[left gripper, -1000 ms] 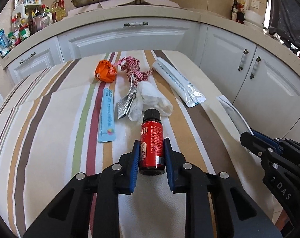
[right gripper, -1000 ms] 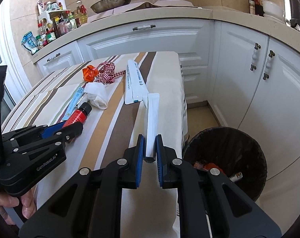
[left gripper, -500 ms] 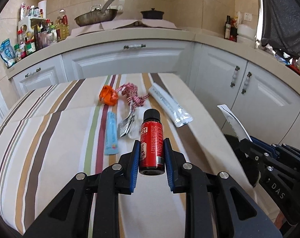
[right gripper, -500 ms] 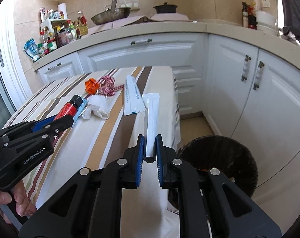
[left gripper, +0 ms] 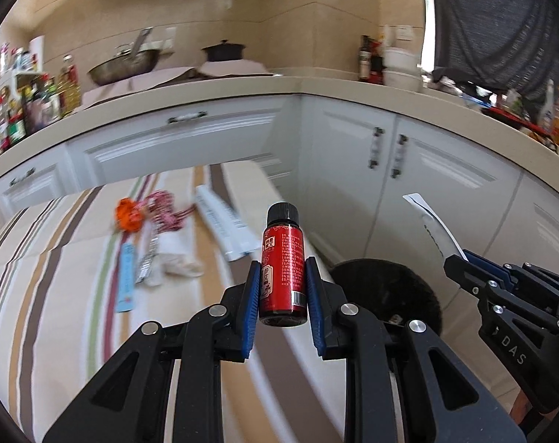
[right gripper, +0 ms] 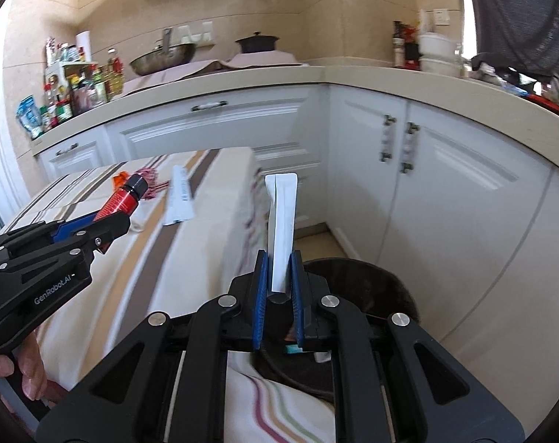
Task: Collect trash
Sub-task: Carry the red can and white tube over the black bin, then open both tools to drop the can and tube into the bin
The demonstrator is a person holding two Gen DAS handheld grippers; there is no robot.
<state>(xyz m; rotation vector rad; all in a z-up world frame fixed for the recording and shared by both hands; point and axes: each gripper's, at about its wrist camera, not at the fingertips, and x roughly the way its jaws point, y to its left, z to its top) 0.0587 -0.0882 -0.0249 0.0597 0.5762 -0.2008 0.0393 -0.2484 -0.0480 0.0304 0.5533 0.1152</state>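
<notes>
My left gripper (left gripper: pixel 282 288) is shut on a small red bottle (left gripper: pixel 282 258) with a black cap, held upright above the table's right edge; the bottle also shows in the right wrist view (right gripper: pixel 122 197). My right gripper (right gripper: pixel 278 284) is shut on a long white wrapper (right gripper: pixel 283 217), held upright above the black trash bin (right gripper: pixel 382 280). The bin also shows in the left wrist view (left gripper: pixel 390 295), on the floor right of the table. The right gripper (left gripper: pixel 460 265) with its wrapper (left gripper: pixel 432 227) is at the right of the left wrist view.
On the striped tablecloth (left gripper: pixel 58 295) lie an orange wrapper (left gripper: pixel 128 216), a red checked ribbon (left gripper: pixel 166 210), a blue packet (left gripper: pixel 126 282), a white tissue (left gripper: pixel 172 264) and a long white packet (left gripper: pixel 224 229). White cabinets (left gripper: pixel 408 170) stand behind and to the right.
Both grippers have risen and moved right toward the bin, carrying the bottle and the wrapper. The table trash has not moved.
</notes>
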